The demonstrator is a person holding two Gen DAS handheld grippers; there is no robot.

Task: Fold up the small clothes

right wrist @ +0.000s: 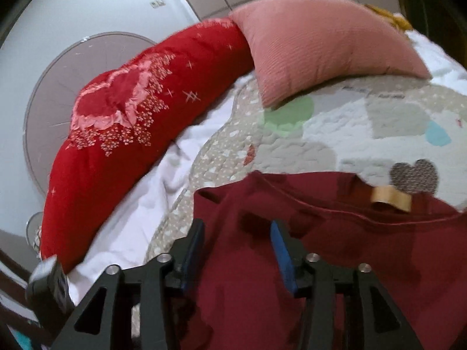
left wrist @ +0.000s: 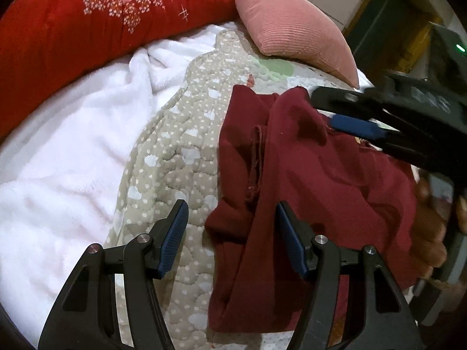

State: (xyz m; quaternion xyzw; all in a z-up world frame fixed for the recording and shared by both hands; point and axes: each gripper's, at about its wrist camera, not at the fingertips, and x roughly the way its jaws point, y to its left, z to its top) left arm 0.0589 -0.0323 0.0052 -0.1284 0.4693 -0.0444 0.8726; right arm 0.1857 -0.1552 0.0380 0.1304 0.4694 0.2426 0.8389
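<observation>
A dark red small garment (left wrist: 306,169) lies partly folded on a quilted bed cover (left wrist: 175,151), one layer turned over another. My left gripper (left wrist: 232,207) hovers over its left edge, jaws open and nothing pinched. At the garment's far corner my right gripper (left wrist: 322,109) comes in from the right, its blue pad apart from the other finger. In the right wrist view the garment (right wrist: 335,248) spreads below my right gripper (right wrist: 238,227), which stands open with cloth under it but none clamped. A tan label (right wrist: 391,198) shows at the neckline.
A red floral quilt roll (left wrist: 87,43) and a pink ribbed pillow (left wrist: 286,26) line the far side of the bed. A white fleece blanket (left wrist: 58,160) lies to the left. A person's hand (left wrist: 432,233) holds the right gripper's handle.
</observation>
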